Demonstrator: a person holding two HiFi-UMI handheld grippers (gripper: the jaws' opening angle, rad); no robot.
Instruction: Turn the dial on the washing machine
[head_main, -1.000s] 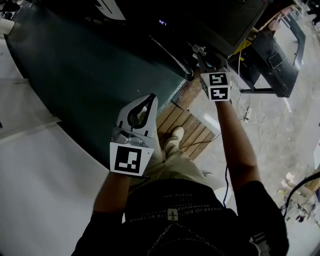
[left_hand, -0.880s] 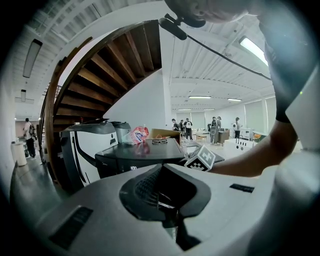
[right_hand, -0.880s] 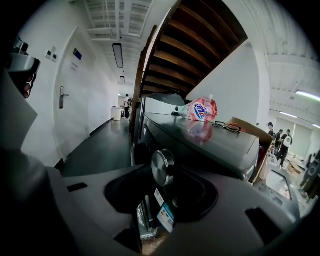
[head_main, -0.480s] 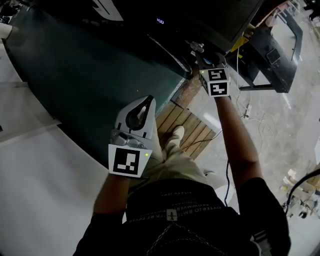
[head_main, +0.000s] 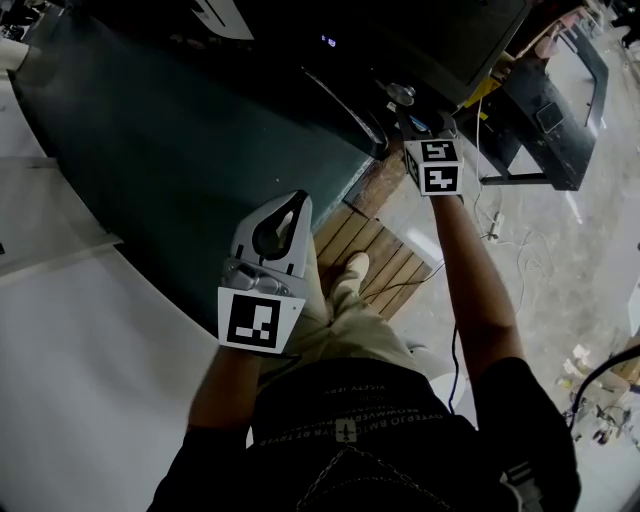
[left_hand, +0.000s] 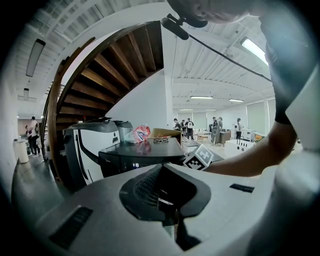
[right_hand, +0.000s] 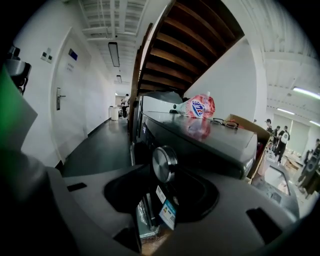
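Note:
The dark washing machine (head_main: 440, 40) stands at the top of the head view, with its round silver dial (head_main: 402, 94) on the front panel. My right gripper (head_main: 420, 120) sits just below and right of the dial. In the right gripper view the dial (right_hand: 164, 163) shows bare beyond the right gripper (right_hand: 160, 197); its jaws are opening and nothing is pressed between them. My left gripper (head_main: 297, 200) hangs lower and to the left, away from the machine, tips together and empty. In the left gripper view, the left gripper (left_hand: 167, 197) faces the washing machine (left_hand: 145, 152) from a distance.
A wooden pallet (head_main: 370, 245) lies under the machine's corner, with cables (head_main: 500, 230) on the floor to the right. On the machine's top lie a detergent pouch (right_hand: 197, 107) and glasses (right_hand: 223, 122), next to a cardboard box (right_hand: 250, 127). A wooden staircase (right_hand: 190, 45) rises overhead.
My right gripper has shifted slightly right and away from the dial, which now shows more fully. The left gripper has stayed where it was.

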